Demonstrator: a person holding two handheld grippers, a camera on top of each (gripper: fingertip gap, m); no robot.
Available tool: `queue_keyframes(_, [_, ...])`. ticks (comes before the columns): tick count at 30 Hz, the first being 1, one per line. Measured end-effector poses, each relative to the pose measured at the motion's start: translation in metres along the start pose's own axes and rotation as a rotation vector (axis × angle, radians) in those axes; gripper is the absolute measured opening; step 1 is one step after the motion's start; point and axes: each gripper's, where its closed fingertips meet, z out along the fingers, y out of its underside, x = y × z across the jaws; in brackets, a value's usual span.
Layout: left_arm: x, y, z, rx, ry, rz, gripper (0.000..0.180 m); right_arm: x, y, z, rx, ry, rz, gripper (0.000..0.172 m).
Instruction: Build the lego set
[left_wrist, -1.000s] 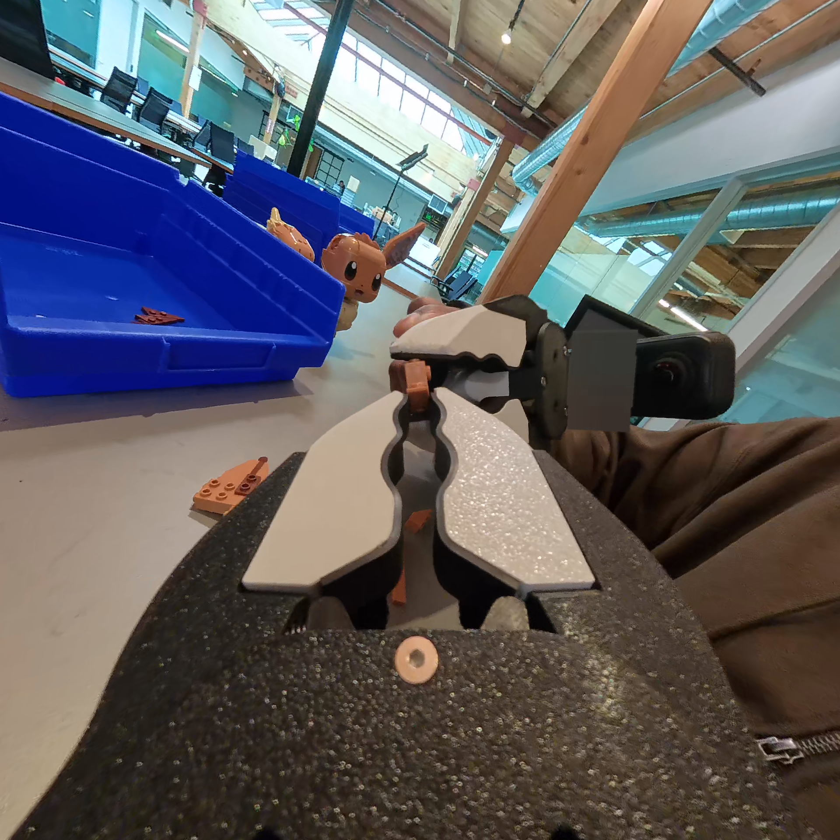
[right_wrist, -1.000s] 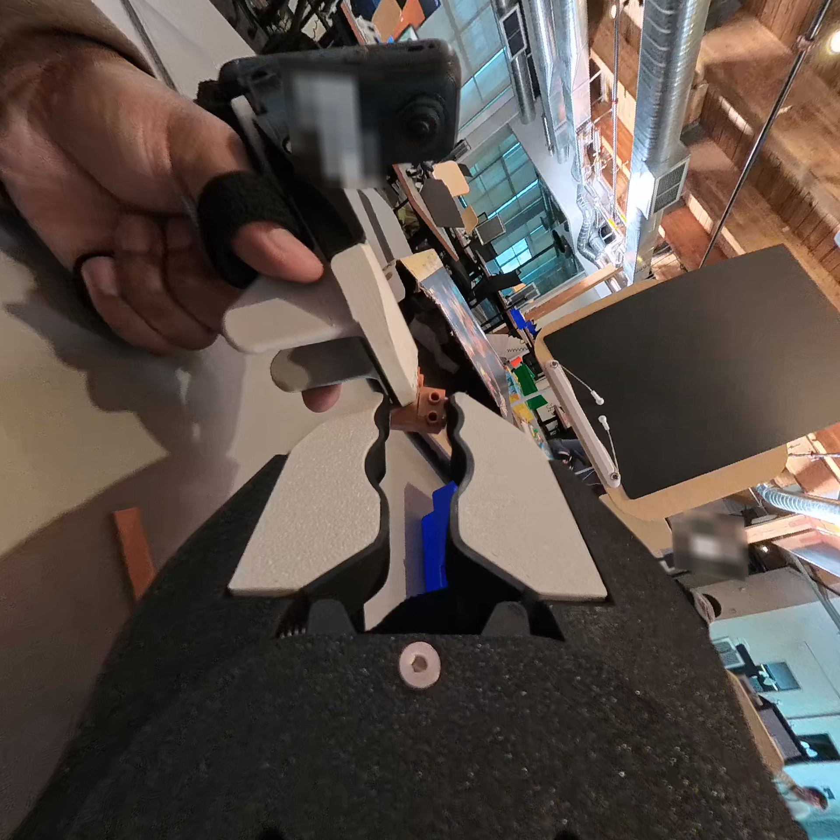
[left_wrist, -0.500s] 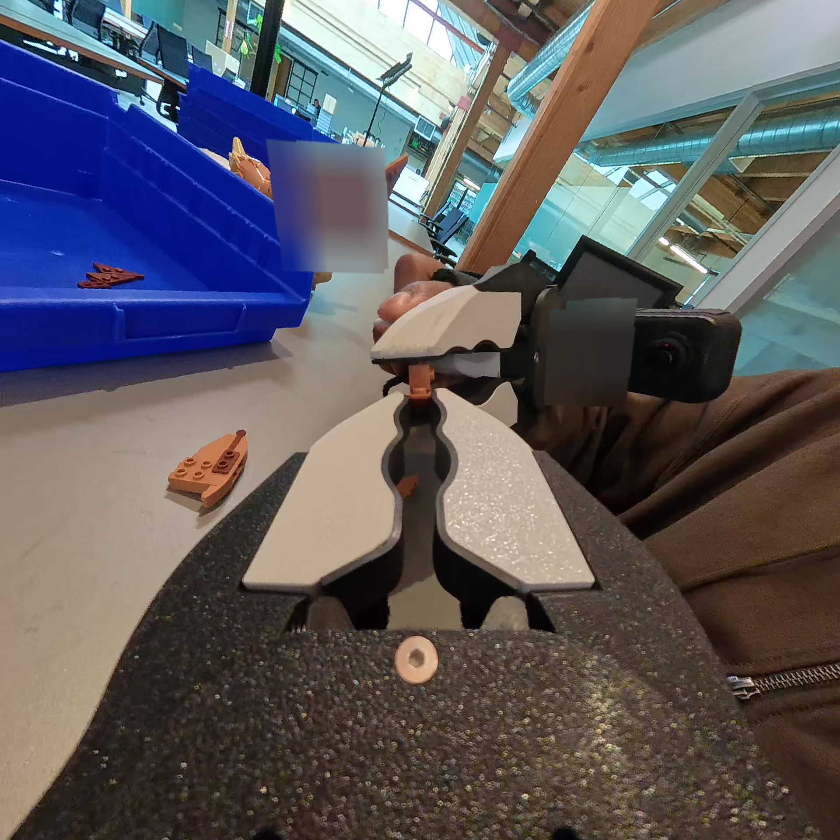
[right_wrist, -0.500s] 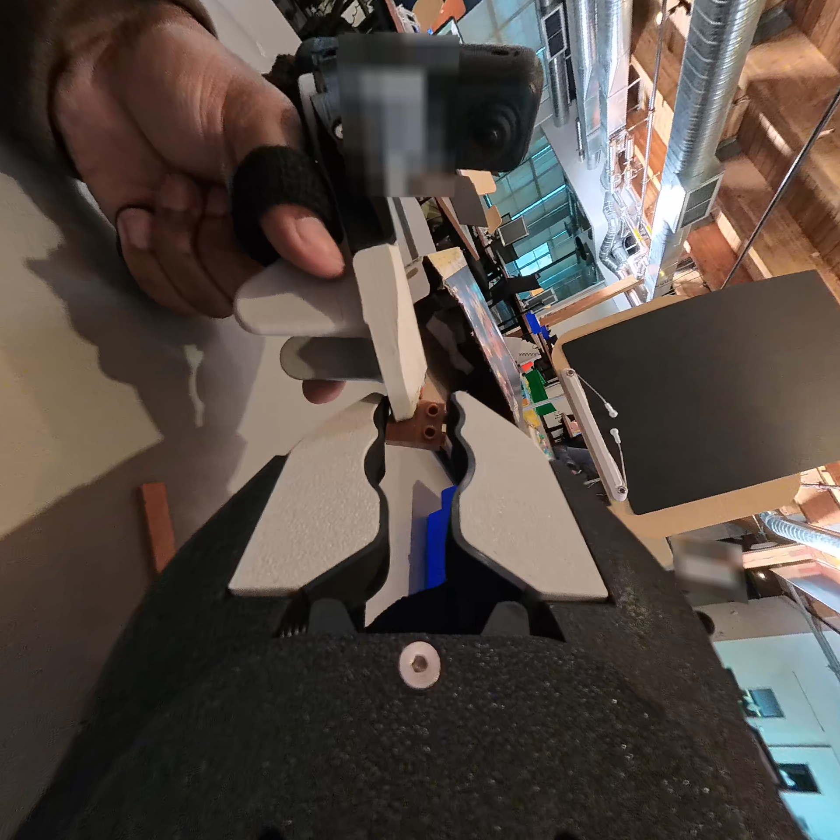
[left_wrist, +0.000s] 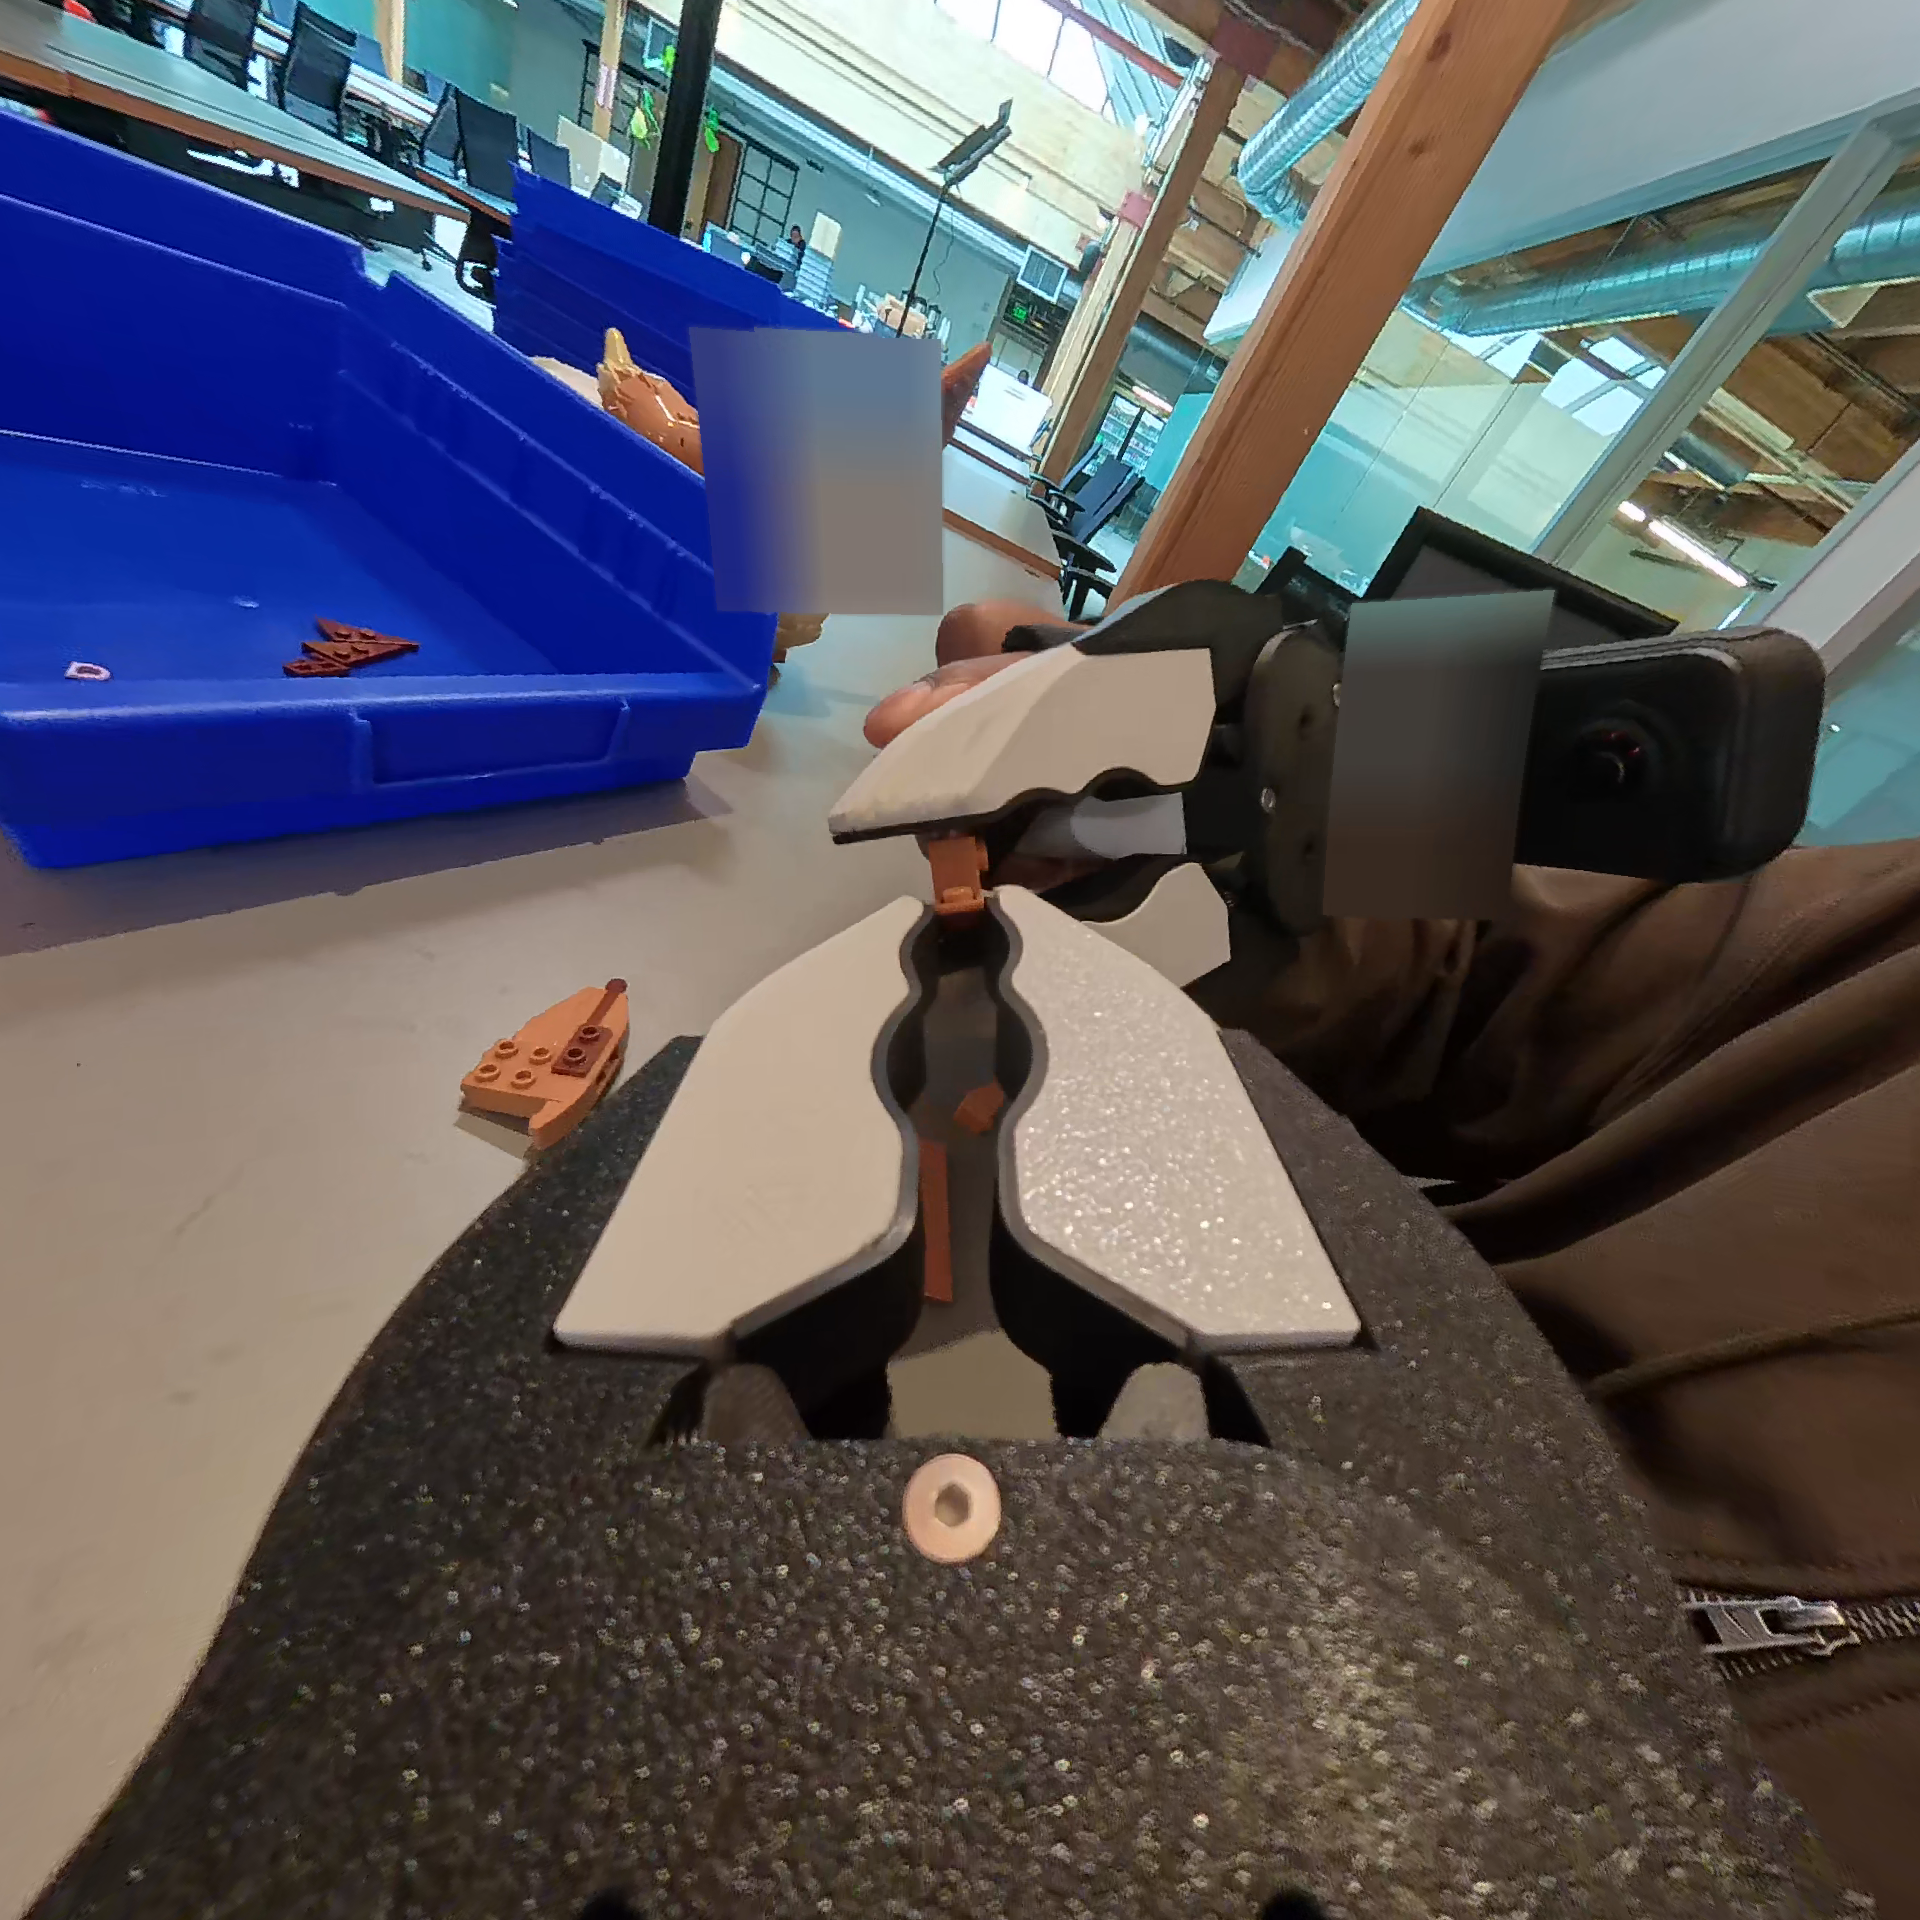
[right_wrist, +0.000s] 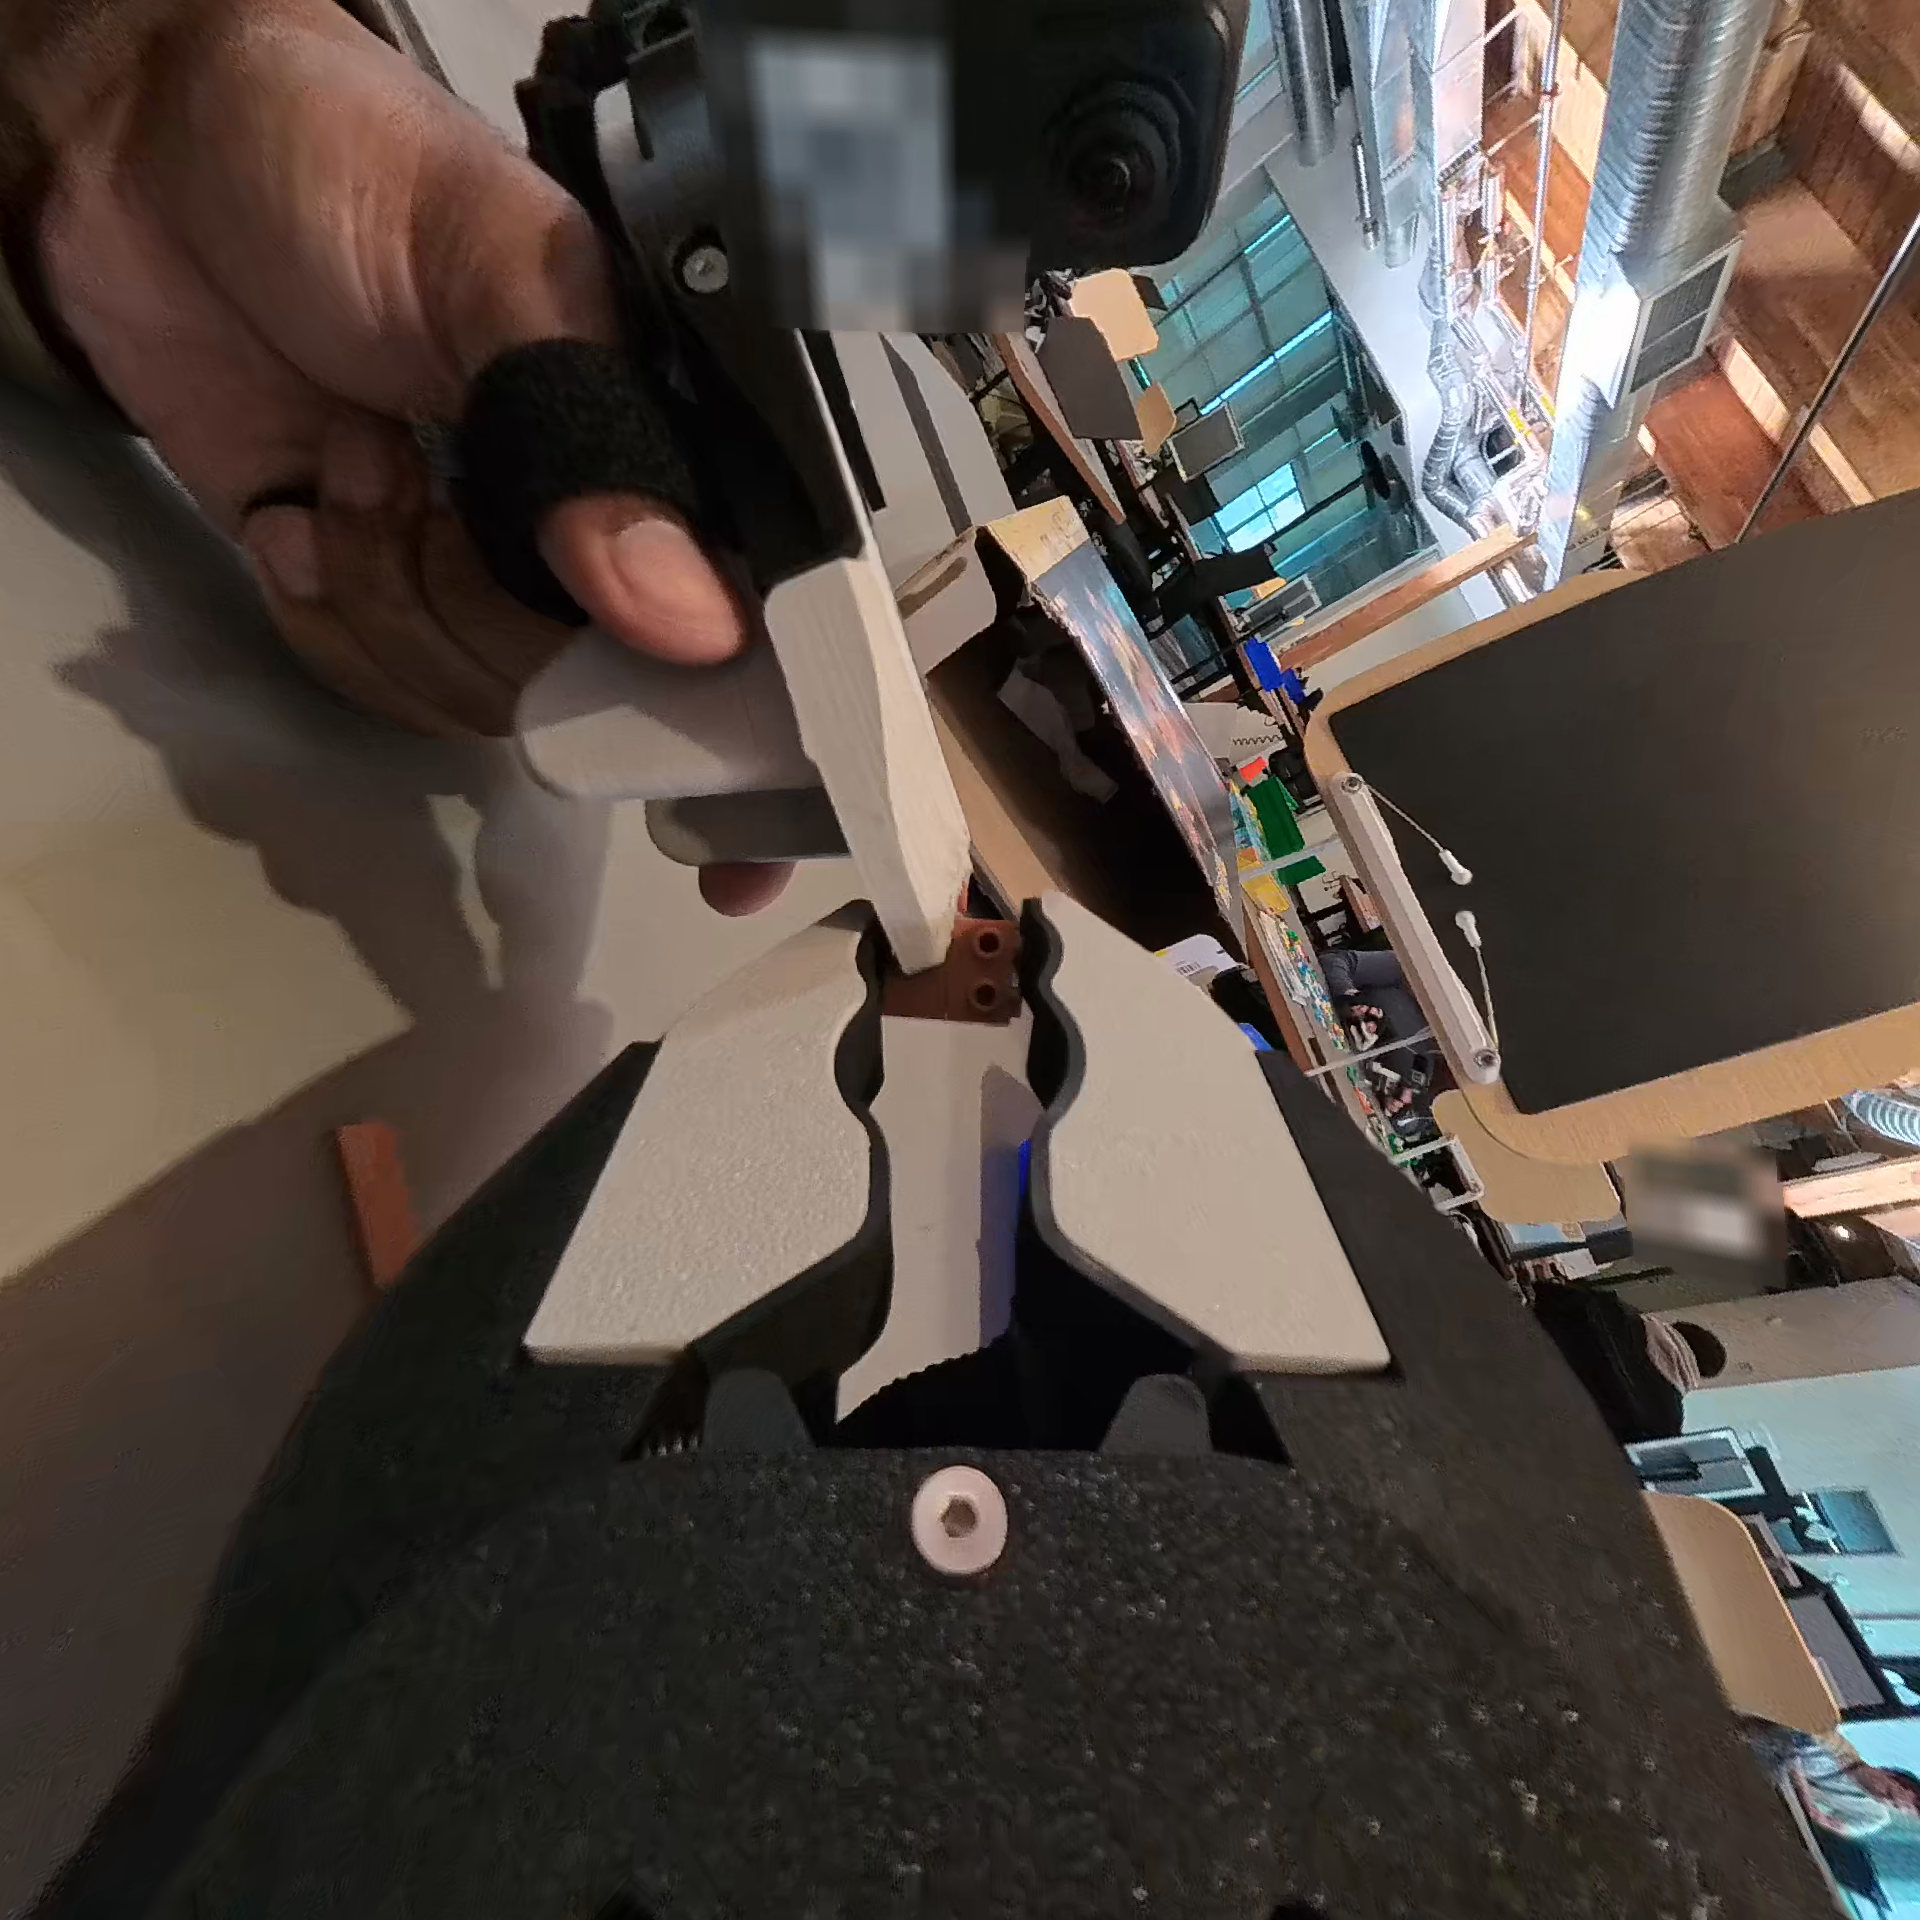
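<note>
The left gripper (left_wrist: 961, 902) has its two grey fingers almost together, and they pinch a small orange-brown toy brick piece (left_wrist: 958, 902) at the very tips. The right gripper (right_wrist: 956, 971) comes from the side, and its jaws stand a little wider, clamped on a dark brown brick (right_wrist: 971, 977) with two round holes on its face; both pads seem to press on this brick. In the left wrist view the brown brick (left_wrist: 958, 854) sits just above the orange-brown piece and touches it, so the two grippers meet tip to tip over the grey table (left_wrist: 260, 1195). One finger (right_wrist: 883, 790) of the left gripper crosses in front of the brown brick in the right wrist view. A hand (right_wrist: 343, 416) with a black band on one finger holds the left gripper there. On the table, near the left gripper, lies a small tan brick assembly (left_wrist: 549, 1060) with a dark brown plate on top. Farther away stands a blue bin (left_wrist: 312, 748), and some dark brown wedge plates (left_wrist: 348, 649) lie inside it. Between the left fingers, lower down, a thin brown strip (left_wrist: 938, 1216) and a small brown piece (left_wrist: 975, 1110) are seen on the table. A brown flat piece (right_wrist: 376, 1200) lies on the table at the left of the right gripper. A brown jacket sleeve (left_wrist: 1610, 1143) fills the right side of the left wrist view.
</note>
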Motion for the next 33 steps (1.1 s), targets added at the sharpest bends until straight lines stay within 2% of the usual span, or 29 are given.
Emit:
queue_keyframes(4, [0.0, -0.009, -0.003, 0.062, 0.02, -0.036, 0.008, 0.009, -0.005, 0.001, 0.024, 0.093, -0.034, 0.026])
queue_keyframes(6, [0.002, -0.013, -0.005, 0.088, 0.036, -0.056, 0.008, 0.011, -0.003, 0.0, 0.018, 0.12, -0.054, 0.035])
queue_keyframes(8, [0.001, -0.015, -0.007, 0.102, 0.046, -0.077, 0.008, 0.012, -0.001, 0.0, 0.005, 0.129, -0.073, 0.034])
queue_keyframes(11, [0.001, -0.015, -0.007, 0.104, 0.061, -0.102, 0.008, 0.014, -0.002, -0.001, 0.015, 0.153, -0.092, 0.024])
queue_keyframes(18, [0.004, -0.016, -0.005, 0.103, 0.043, -0.083, 0.008, 0.015, -0.001, -0.004, 0.017, 0.125, -0.044, 0.023])
queue_keyframes(24, [0.0, -0.01, -0.004, 0.083, 0.03, -0.098, 0.008, 0.012, 0.005, -0.004, -0.05, 0.117, -0.105, 0.022])
queue_keyframes(29, [-0.006, -0.008, -0.003, 0.079, -0.005, -0.1, 0.008, 0.01, 0.012, 0.001, -0.082, 0.085, -0.047, 0.023])
queue_keyframes(33, [-0.019, -0.007, -0.005, 0.087, -0.061, -0.128, 0.008, 0.008, 0.02, 0.01, -0.119, 0.072, 0.075, 0.023])
